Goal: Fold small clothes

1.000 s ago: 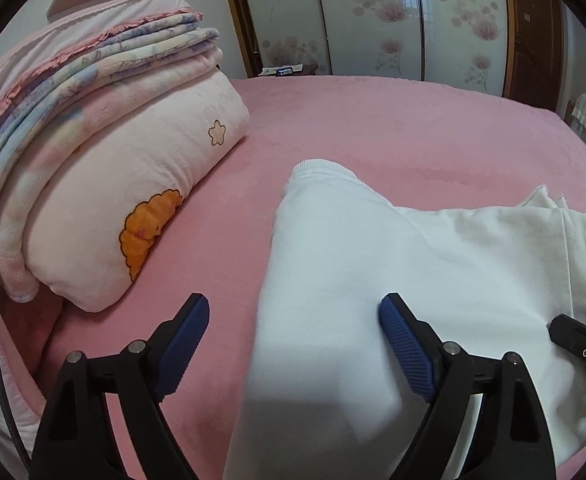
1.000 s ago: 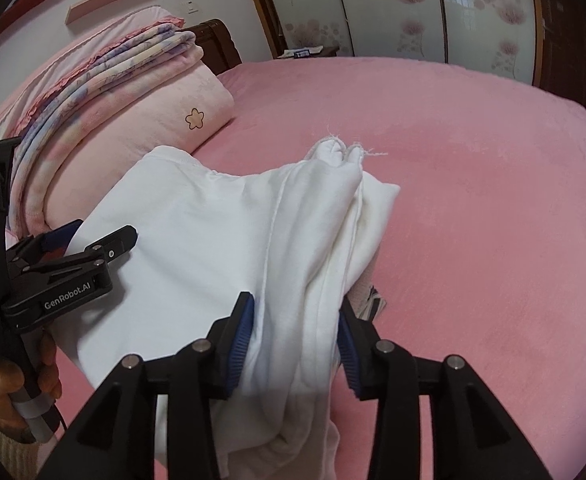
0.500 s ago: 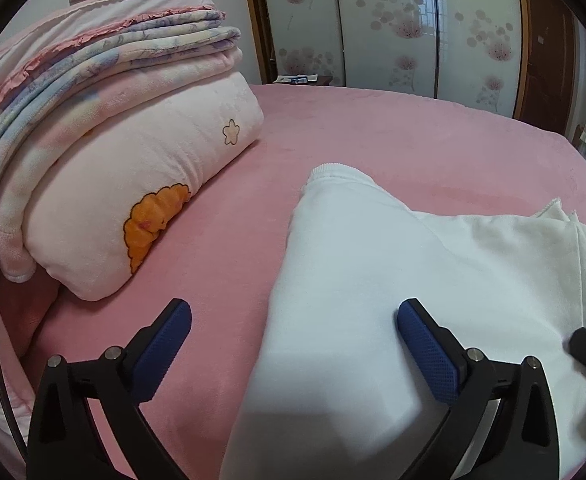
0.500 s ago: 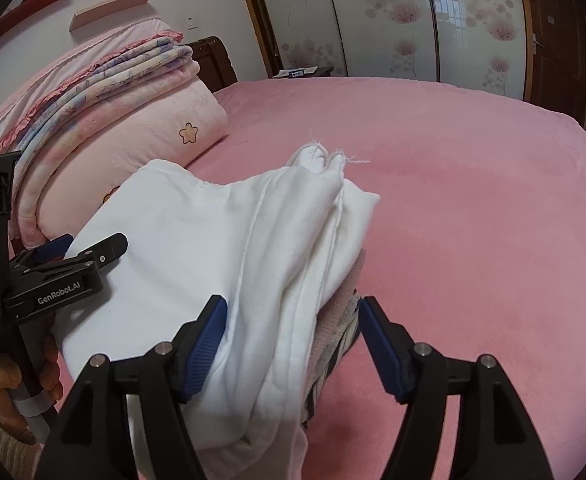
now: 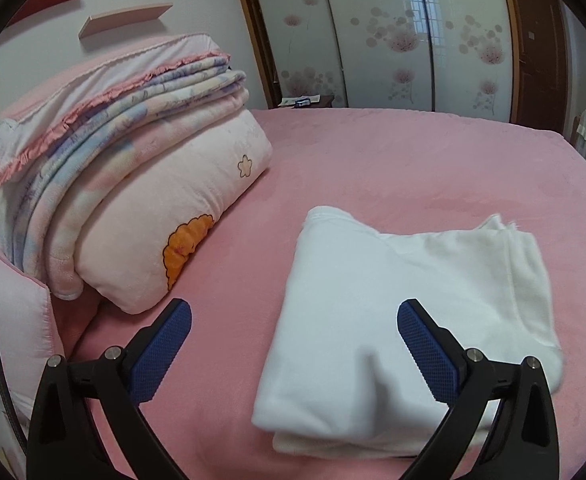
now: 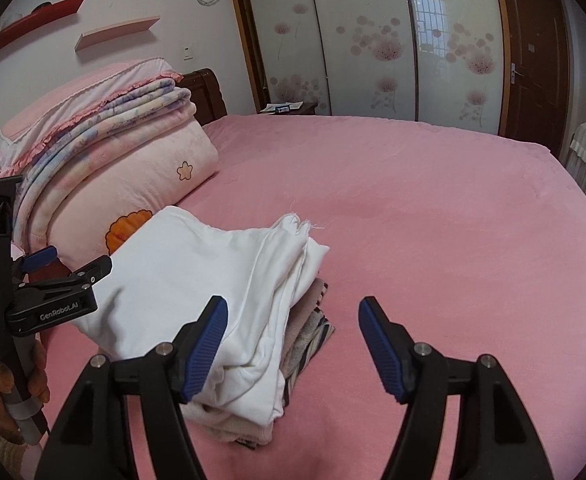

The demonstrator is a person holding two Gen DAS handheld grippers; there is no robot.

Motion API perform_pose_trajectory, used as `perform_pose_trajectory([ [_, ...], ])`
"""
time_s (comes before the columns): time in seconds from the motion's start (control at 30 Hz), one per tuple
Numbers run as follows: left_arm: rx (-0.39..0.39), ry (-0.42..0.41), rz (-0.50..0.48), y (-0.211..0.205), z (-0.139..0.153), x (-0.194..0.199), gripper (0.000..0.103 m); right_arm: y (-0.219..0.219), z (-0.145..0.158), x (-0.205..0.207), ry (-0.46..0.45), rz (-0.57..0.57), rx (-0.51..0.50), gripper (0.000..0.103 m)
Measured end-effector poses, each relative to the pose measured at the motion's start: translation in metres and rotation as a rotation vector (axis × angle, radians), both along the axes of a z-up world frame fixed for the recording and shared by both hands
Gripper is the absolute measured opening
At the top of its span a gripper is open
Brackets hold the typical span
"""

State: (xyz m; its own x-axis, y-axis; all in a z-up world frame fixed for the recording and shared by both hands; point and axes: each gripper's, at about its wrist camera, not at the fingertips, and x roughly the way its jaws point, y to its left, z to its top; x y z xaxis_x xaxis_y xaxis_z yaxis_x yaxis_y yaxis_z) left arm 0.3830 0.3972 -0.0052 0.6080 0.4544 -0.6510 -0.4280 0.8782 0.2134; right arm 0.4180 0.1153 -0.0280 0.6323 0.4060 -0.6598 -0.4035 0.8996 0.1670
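The folded white garment (image 5: 409,300) lies on the pink bed (image 5: 393,168), near the bed's head end beside the stack of folded blankets (image 5: 133,184), on top of other folded clothes (image 6: 309,332). The left tool (image 5: 293,344) hangs above it with jaws spread wide, holding nothing. The right tool (image 6: 291,344) has just been opening; its jaws stand apart, clear of the cloth.

My right tongs (image 6: 293,344) stand open above the bed (image 6: 433,208), their jaws having just been opening, empty. The folded white garment (image 6: 197,280) lies left of them atop other clothes (image 6: 313,332). My left tongs (image 6: 69,272) hover at its left edge.
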Motion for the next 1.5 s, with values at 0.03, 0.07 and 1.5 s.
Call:
perform_pose_trajectory([
  [0.03, 0.003, 0.003, 0.0, -0.005, 0.004, -0.003, 0.102, -0.001, 0.004, -0.003, -0.001, -0.002, -0.006, 0.067],
  [0.07, 0.003, 0.006, -0.001, -0.01, 0.007, -0.005, 0.102, -0.001, 0.009, -0.007, -0.003, -0.003, -0.016, 0.067],
  [1.5, -0.166, -0.128, -0.267, -0.366, 0.097, -0.344, 0.102, -0.282, 0.069, -0.34, 0.003, -0.138, 0.072, 0.069],
])
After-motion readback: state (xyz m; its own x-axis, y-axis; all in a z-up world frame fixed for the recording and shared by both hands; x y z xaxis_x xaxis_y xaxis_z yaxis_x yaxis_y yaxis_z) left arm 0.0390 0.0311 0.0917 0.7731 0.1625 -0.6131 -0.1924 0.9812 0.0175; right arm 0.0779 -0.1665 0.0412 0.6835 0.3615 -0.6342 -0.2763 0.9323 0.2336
